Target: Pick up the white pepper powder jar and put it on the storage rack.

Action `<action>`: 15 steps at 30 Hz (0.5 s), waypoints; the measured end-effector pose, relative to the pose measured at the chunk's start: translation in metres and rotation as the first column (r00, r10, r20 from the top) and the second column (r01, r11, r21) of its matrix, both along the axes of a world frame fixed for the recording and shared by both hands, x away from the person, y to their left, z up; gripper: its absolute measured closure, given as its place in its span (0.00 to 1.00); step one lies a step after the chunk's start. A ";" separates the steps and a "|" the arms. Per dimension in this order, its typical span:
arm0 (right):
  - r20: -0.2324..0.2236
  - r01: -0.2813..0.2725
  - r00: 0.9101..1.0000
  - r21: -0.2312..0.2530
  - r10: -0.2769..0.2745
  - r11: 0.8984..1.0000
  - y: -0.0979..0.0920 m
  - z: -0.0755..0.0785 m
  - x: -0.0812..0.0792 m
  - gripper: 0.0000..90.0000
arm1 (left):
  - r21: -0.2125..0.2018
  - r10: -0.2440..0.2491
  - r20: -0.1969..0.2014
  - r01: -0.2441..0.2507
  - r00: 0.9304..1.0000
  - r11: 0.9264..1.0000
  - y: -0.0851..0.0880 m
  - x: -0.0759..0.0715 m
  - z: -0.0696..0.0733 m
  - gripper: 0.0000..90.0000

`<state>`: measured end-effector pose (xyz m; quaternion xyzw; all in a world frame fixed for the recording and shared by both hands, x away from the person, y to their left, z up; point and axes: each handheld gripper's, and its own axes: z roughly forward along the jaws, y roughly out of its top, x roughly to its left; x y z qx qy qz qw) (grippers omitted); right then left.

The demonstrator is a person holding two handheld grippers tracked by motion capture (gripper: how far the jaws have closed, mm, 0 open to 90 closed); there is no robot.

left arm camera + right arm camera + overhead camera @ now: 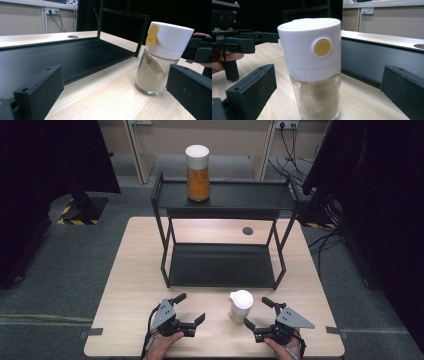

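At the near left of the wooden table (125, 270), the left gripper (191, 308) rests in the person's hand with its jaws spread wide apart and nothing between them. In the left gripper view the same jaws rise at the two bottom corners, with bare tabletop in the gap.

Just right of it, near the front edge and in front of the black two-tier rack (220, 265), stands the small glass shaker jar (239, 306) with a white cap. It is upright on the table and holds a pale powder; a yellow tab sits on its cap.

The right gripper (256, 312) sits just beside the jar, jaws wide apart on either side of it without touching it.

On the rack's top shelf stands a taller jar of orange contents (197, 173) with a white lid.
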<state>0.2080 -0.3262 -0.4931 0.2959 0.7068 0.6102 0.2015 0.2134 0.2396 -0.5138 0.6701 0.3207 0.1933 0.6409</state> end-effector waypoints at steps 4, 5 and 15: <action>0.008 0.001 1.000 -0.019 -0.001 1.000 0.008 0.002 0.003 0.01 | 0.002 0.005 -0.001 -0.005 1.000 1.000 0.000 0.000 0.000 0.01; 0.005 -0.004 1.000 -0.019 0.004 1.000 0.010 0.003 0.004 0.01 | 0.002 0.005 -0.002 -0.005 1.000 1.000 0.000 0.000 0.000 0.01; -0.003 -0.023 1.000 -0.058 0.023 0.998 0.027 0.007 0.018 0.04 | -0.004 0.000 -0.006 0.000 1.000 1.000 0.000 0.000 0.000 0.01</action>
